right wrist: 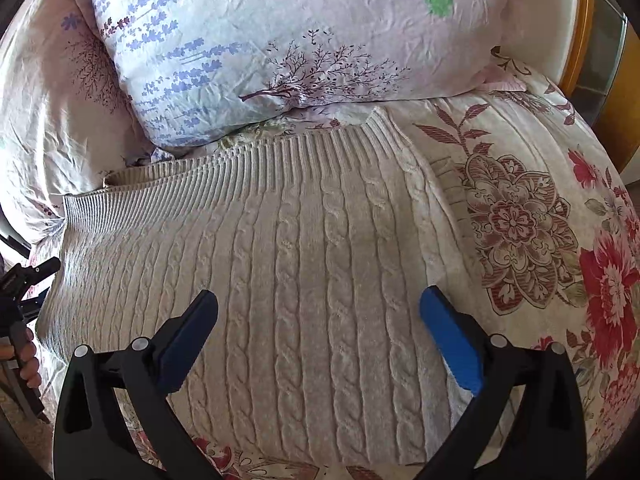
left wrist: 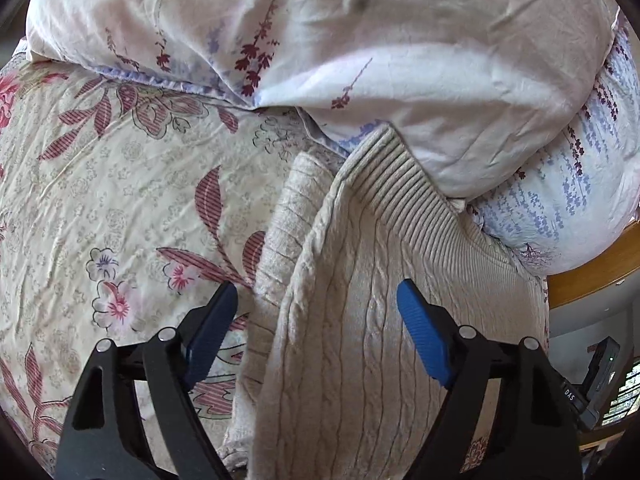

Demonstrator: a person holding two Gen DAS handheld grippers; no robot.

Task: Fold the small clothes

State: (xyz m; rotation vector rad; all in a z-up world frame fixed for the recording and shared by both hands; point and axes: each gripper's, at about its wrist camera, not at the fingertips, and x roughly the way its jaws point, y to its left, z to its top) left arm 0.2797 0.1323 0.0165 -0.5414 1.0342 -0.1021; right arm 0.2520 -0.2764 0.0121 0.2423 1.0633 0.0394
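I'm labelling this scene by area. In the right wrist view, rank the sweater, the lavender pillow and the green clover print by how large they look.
1. Sweater, largest, though it lies nearest the camera, which enlarges it.
2. Pillow, fairly close behind and partly cut off at the top, so their order is uncertain.
3. Clover print, by far the smallest.

Both wrist views look steeply down, close, sharing the sweater (left wrist: 360, 320).

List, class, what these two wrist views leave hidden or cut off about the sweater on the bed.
- Left wrist view: the sweater's ribbed hem runs under the quilt.
- Right wrist view: the sweater's near edge is cut off by the right hand-held gripper and the frame's bottom.
- Neither view shows a neckline.
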